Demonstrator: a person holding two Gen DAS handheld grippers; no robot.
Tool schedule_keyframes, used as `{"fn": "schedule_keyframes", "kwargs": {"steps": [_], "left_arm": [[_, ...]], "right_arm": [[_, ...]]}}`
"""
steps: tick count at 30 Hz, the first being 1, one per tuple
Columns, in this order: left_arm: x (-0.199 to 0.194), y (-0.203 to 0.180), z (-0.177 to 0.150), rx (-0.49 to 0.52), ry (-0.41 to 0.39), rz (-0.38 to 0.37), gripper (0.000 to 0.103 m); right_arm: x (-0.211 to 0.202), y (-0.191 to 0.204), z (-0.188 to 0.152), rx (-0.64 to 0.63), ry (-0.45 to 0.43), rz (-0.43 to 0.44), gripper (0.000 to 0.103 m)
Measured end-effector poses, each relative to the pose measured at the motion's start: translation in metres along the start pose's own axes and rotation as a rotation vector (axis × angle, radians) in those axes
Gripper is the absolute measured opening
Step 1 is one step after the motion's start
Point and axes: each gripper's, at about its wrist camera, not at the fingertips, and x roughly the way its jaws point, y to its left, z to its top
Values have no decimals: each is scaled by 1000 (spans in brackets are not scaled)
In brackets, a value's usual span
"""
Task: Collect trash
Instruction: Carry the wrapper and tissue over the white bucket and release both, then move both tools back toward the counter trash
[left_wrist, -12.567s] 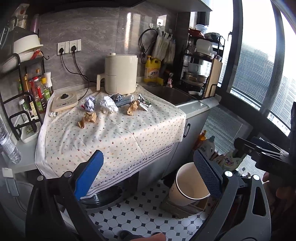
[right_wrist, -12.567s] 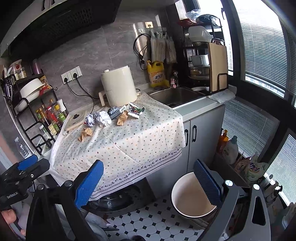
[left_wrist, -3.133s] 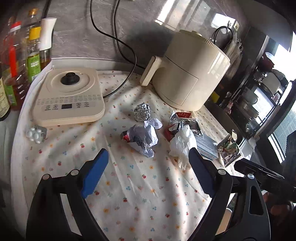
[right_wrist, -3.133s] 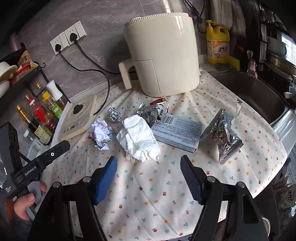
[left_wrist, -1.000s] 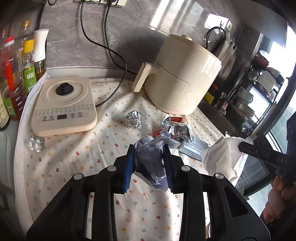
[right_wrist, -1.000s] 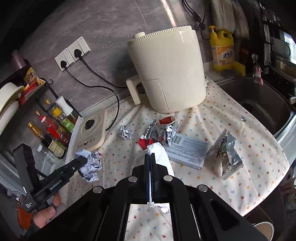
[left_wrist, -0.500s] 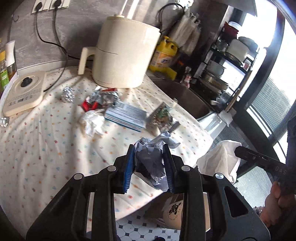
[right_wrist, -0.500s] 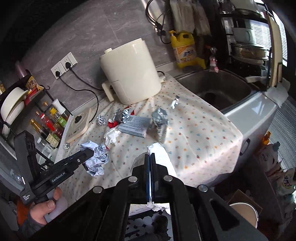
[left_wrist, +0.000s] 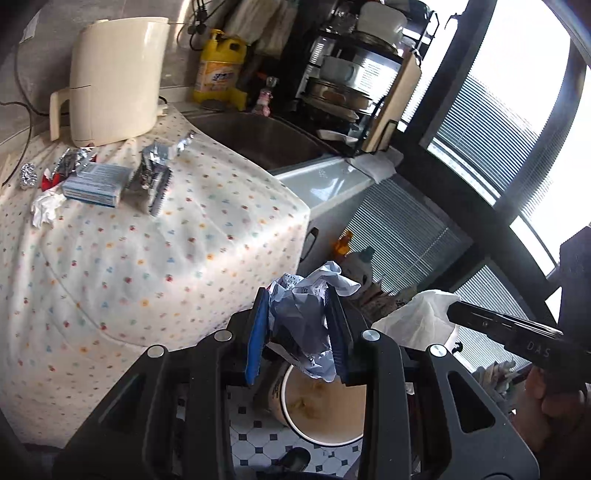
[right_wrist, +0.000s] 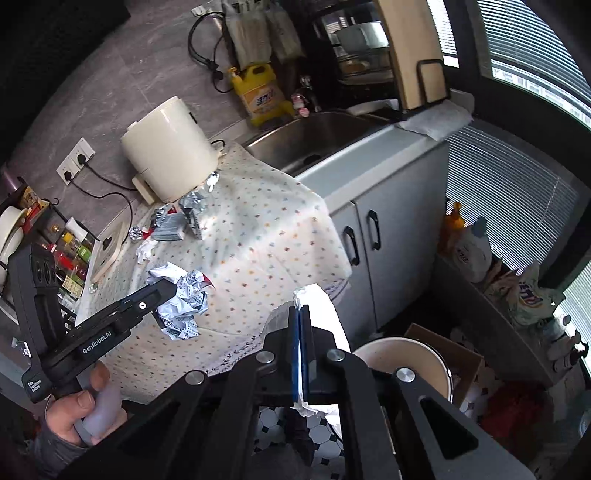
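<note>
- Grey marbled wall behind the worktop, white double socket with black plugs and cords.
- Worktop partly covered by a white dotted cloth hanging over the front edge.
- Steel sink set in the worktop near its right end.
- Grey cabinet doors with black handles under the sink.
- Black dish rack at the worktop's right corner, wooden board leaning on it.
- Big window with dark frame and slatted blinds, strong daylight.
- White floor tiles with small black diamonds.
- Bottle rack at the left end.
</note>
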Motion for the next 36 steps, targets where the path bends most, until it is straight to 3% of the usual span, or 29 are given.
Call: {"fn": "schedule_keyframes", "kwargs": {"steps": [9,15,16,18,25,34,36], "left_arm": [[40,-55,-35,6,67,-41,31],[50,-63,-51,3,102,-13,31],[50,-62,-53,2,108,-7,31],[50,-60,-56,-2,118,5,31],[58,-56,-66,-12,151,15,31],[86,-76,-79,37,226,-65,33],[91,-79,-80,41,243,-101,44]], "right_arm": [[4,-66,-31,29,82,-55,2],[32,-82,-47,-1,133,-35,6],[41,-83,-50,-7,158,-48,12],[51,-90,-56,31,177,-64,50],[47,-106,-57,59,165,-89,52],[18,-125,-61,92,133,-161,53],[12,-128,-63,103,123,-174,54]]}}
